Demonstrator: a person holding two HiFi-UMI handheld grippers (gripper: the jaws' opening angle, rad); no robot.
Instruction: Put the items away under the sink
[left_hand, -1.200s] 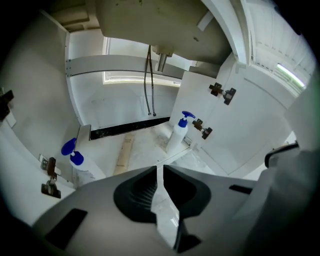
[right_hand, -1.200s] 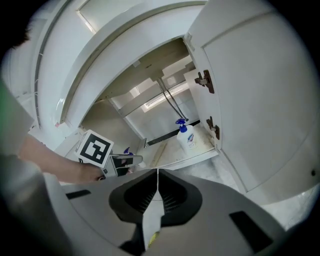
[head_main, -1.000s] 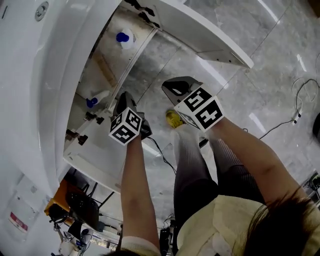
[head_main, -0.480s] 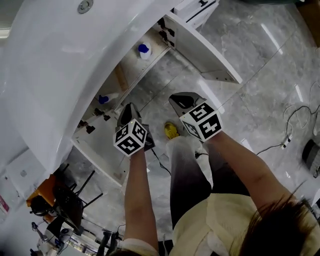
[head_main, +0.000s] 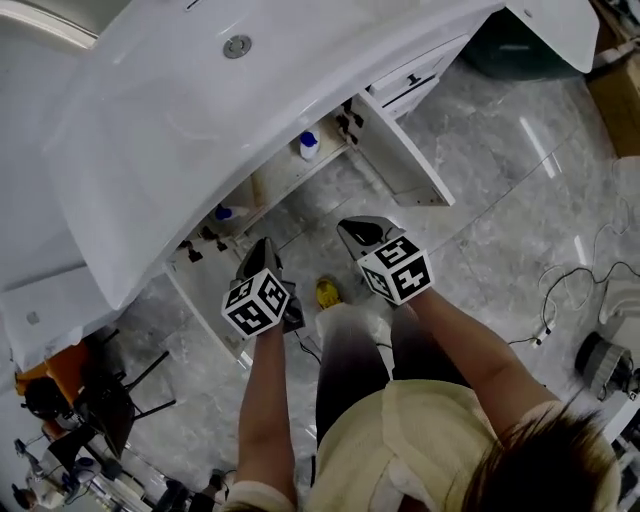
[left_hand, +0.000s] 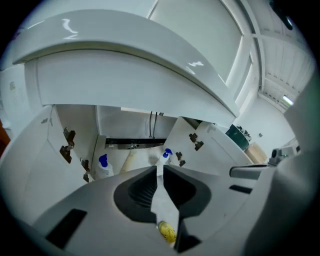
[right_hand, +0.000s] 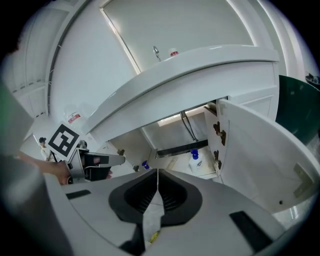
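Under the white sink (head_main: 150, 120) the cabinet (head_main: 270, 190) stands with both doors open. Inside it are a white bottle with a blue cap (head_main: 308, 146) toward the right and a blue-topped spray bottle (head_main: 222, 213) toward the left; the same two appear as the bottle (right_hand: 194, 161) and the spray bottle (left_hand: 103, 165). My left gripper (head_main: 262, 246) and right gripper (head_main: 362, 229) hover side by side in front of the opening, above the floor. Both are shut and hold nothing. The left gripper (left_hand: 159, 168) and the right gripper (right_hand: 158, 173) show their tips meeting.
The right cabinet door (head_main: 402, 165) swings out toward the grey marble floor (head_main: 480, 230). Below the grippers a small yellow thing (head_main: 327, 292) lies by the person's legs. A dark green bin (head_main: 515, 45), a cardboard box (head_main: 615, 100) and cables (head_main: 560, 285) lie to the right.
The view has pulled back and up from the cabinet, so more of the sink top shows. Both grippers stay shut and side by side, now farther from the opening.
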